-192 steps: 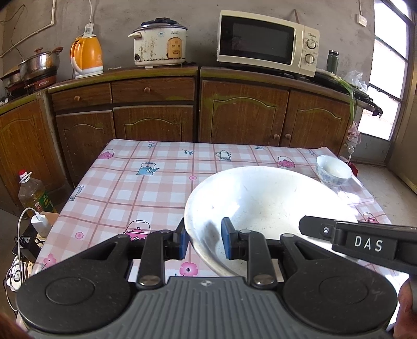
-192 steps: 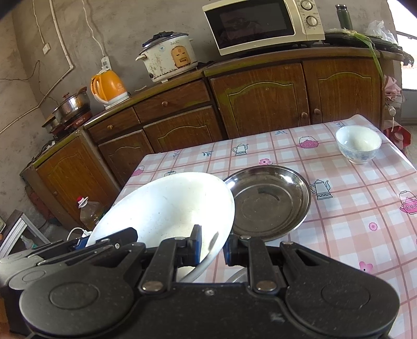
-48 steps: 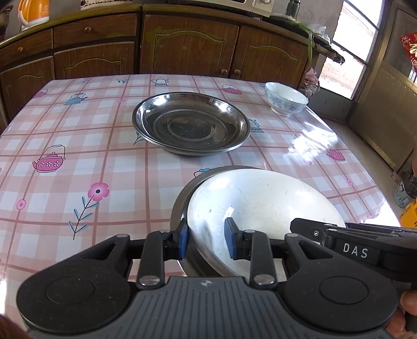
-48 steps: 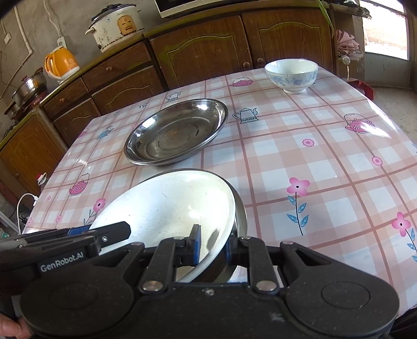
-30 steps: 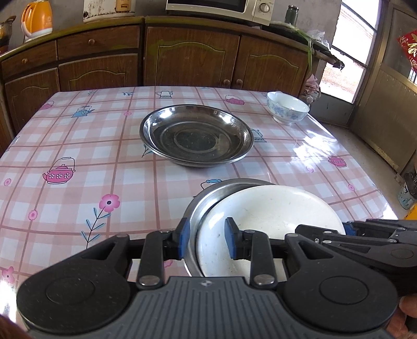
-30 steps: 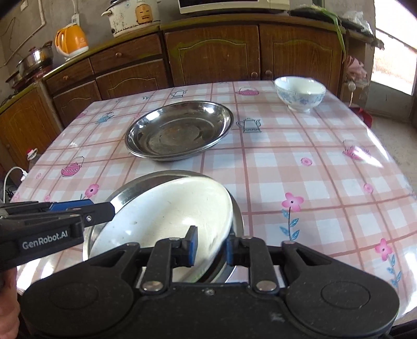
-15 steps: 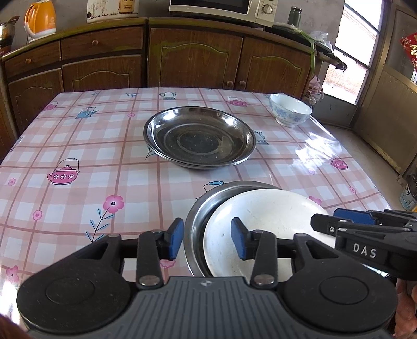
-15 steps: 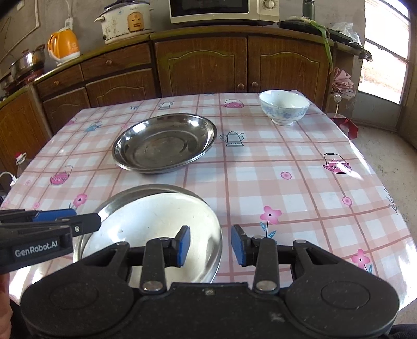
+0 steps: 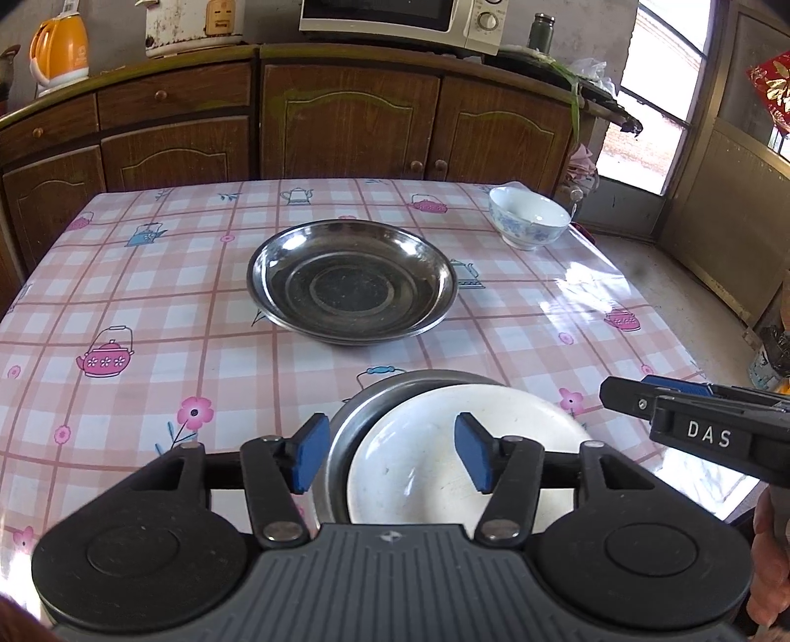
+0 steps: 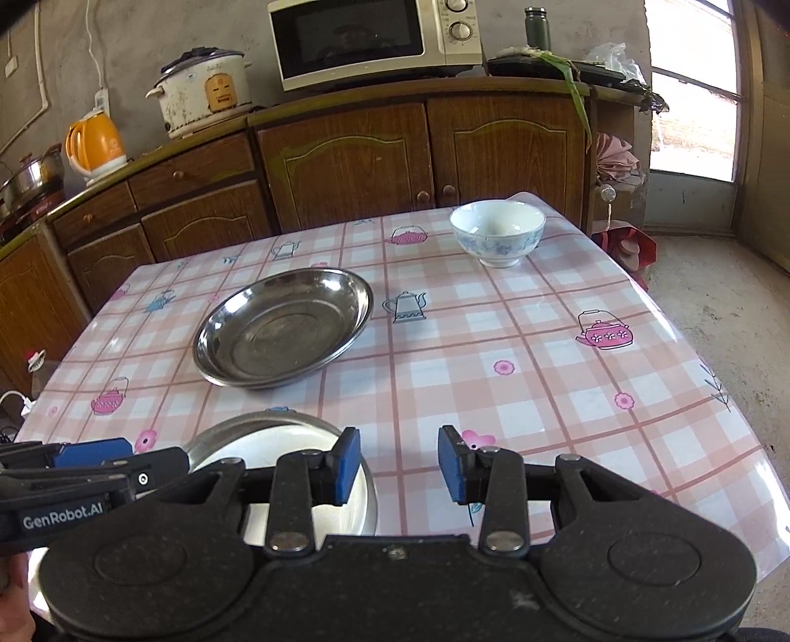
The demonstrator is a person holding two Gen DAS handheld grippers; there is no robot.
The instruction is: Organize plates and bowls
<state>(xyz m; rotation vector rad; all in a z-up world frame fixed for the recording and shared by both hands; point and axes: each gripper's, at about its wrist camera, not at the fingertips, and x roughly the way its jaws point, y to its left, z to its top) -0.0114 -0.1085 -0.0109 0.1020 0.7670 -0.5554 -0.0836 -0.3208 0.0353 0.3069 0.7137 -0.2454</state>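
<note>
A white plate [image 9: 459, 444] lies nested inside a steel plate [image 9: 355, 420] at the near edge of the table. My left gripper [image 9: 390, 457] hovers over their left rim, its jaws opening, the blue pads clear of both rims. My right gripper [image 10: 399, 466] stands open just right of the stack [image 10: 281, 444], with only tablecloth between its pads. A second steel plate [image 9: 351, 282] [image 10: 284, 326] sits mid-table. A white bowl with blue flowers [image 9: 528, 218] [image 10: 496, 231] stands at the far right corner.
The pink checked tablecloth [image 9: 148, 296] covers the table. Wooden cabinets [image 10: 345, 163] behind it carry a microwave [image 10: 373, 39], a rice cooker [image 10: 205, 94] and an orange kettle [image 10: 94, 143]. Floor and a doorway [image 10: 691, 99] lie to the right.
Both grippers let go of the white plate, which now rests in the near steel plate. The left jaws spread wider; the right gripper opened and drew back to the right and up.
</note>
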